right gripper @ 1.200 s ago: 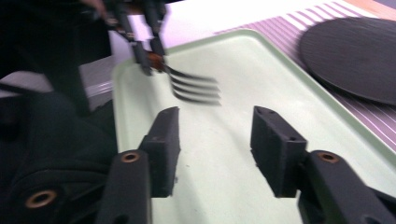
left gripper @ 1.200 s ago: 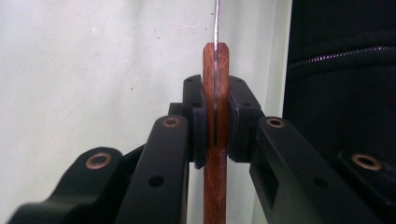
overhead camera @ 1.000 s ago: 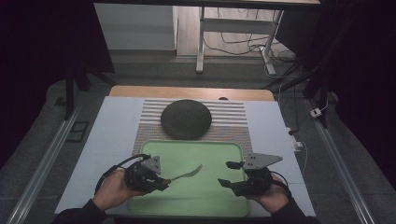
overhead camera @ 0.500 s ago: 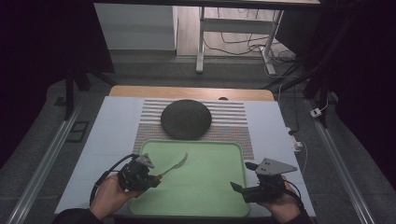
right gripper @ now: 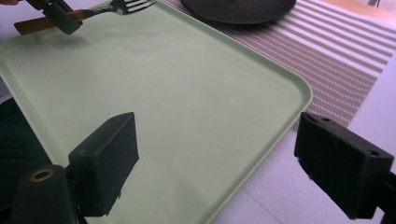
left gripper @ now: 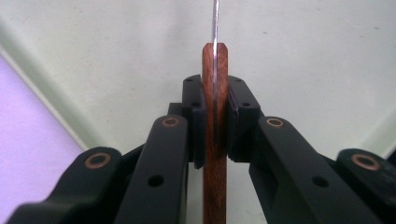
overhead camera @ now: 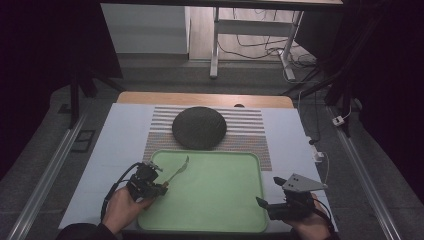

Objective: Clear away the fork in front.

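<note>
Brown wood sits clamped between our left gripper's (overhead camera: 161, 189) black jaws: in the left gripper view the pads (left gripper: 198, 126) press on both flat sides of the fork's (overhead camera: 178, 170) wooden handle, with the thin metal shank running straight on past the tips. From the high view we hold this fork over the near left corner of the green tray (overhead camera: 220, 200), its handle at the tray's left edge and its tines pointing toward the tray's far left corner. The right gripper view catches the same fork (right gripper: 112, 9) from the side, tines level above the tray's surface (right gripper: 154, 93); we cannot tell whether it touches the tray.

Our right gripper (overhead camera: 265, 204) stands wide, its jaws having just been opening, and nothing lies between them. It hovers at the tray's near right corner, jaws aimed leftward across the tray, and its grey three-cornered plate sits just outside the tray's right edge. In its own view the two pads (right gripper: 105, 161) straddle that rounded corner, with pale tabletop under the right one.

Beyond the tray's far edge a striped mat (overhead camera: 250, 127) lies on the table (overhead camera: 117, 135), and a dark round plate (overhead camera: 199, 127) rests on the mat, just beside the tray's far edge toward its left half.
</note>
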The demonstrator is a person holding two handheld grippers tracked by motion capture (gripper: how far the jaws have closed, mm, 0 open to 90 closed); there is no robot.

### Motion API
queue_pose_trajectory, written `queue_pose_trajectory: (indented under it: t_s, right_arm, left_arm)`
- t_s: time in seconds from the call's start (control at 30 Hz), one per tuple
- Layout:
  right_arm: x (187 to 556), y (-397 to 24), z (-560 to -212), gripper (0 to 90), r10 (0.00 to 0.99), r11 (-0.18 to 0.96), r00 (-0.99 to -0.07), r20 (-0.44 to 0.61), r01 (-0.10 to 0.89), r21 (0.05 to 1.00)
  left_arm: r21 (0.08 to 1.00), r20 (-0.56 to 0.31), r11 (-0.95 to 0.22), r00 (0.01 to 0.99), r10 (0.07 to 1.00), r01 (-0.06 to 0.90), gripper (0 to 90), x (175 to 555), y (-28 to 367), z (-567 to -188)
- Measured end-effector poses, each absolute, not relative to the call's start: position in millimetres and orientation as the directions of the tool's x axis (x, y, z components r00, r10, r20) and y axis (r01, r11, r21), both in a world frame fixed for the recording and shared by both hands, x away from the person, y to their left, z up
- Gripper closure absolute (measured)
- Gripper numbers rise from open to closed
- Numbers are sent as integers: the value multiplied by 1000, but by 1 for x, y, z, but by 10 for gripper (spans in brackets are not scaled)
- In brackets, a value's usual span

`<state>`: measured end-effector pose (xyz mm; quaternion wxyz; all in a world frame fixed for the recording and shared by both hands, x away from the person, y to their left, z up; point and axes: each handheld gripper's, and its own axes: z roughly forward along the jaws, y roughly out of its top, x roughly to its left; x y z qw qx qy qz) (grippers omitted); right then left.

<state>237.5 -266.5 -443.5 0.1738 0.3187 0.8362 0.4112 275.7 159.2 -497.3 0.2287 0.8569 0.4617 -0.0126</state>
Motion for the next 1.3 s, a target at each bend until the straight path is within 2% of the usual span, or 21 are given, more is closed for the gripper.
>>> queue_pose_trajectory:
  t_s: [0.37,0.53,0.67,0.8,0.87,1.0,1.3]
  right_arm:
    - [236,-277,-448,139,706,441,-709,-1,437,784]
    - [236,-279,-449,130,713,440,-701,2,450,777]
    - [236,-280,-450,95,718,437,-695,17,470,767]
    - [235,-281,-450,82,724,434,-689,21,479,763]
    - [235,-282,-450,70,730,425,-682,28,486,763]
    - [235,-282,-450,49,741,420,-670,31,500,757]
    - [236,-284,-451,29,732,419,-680,52,508,752]
  left_arm:
    - [328,-199,-461,538,819,824,785,285,154,-508]
    - [328,-215,-457,537,816,827,777,285,156,-509]
    - [364,-242,-447,546,802,817,713,285,161,-502]
    - [411,-254,-439,563,787,799,712,288,165,-494]
    - [429,-259,-439,574,777,789,742,292,166,-491]
    - [463,-266,-447,601,754,766,864,302,166,-485]
    - [511,-281,-452,639,716,732,884,324,161,-481]
